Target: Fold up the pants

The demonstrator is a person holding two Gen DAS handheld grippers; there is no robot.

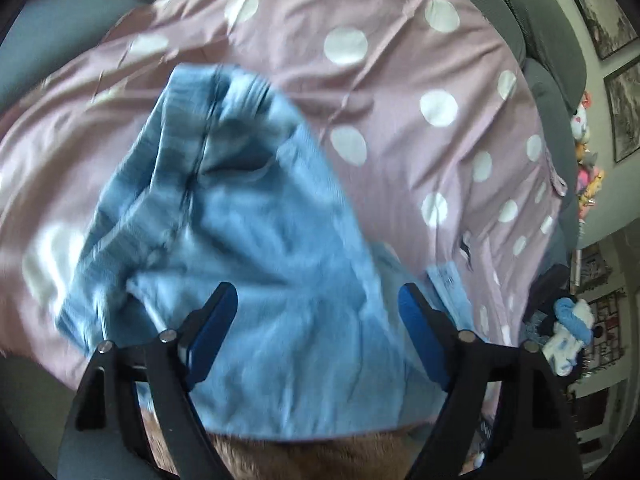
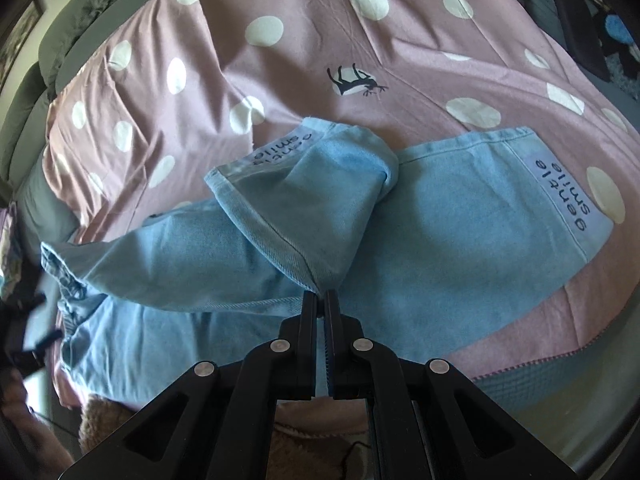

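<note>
Your pants (image 2: 420, 216) lie spread on the pink dotted sheet (image 2: 304, 32) of the bed, which gives you a broad, soft surface to fold on. Your right hand-held gripper (image 2: 320, 300) is pinched tight on the edge of 1 leg, near its hem, and that leg (image 2: 304, 200) is lifted and doubled back over the rest of the cloth, so its "gentle smile" label (image 2: 280, 148) reads reversed; the other leg lies flat with its label (image 2: 564, 192) facing up. Holding the hem at 1 point like this lets the leg hang free, which looks meant for carrying it across to make the fold. Your left hand-held gripper (image 1: 316, 300) has its jaws spread wide above the bunched waist end (image 1: 224, 128), touching nothing that you can make out; that view is blurred, so the exact gap to the cloth is unclear. It seems placed there to pin or catch the waist once the leg comes over. The fold looks barely begun, and the crumpled waist will likely need smoothing.
</note>
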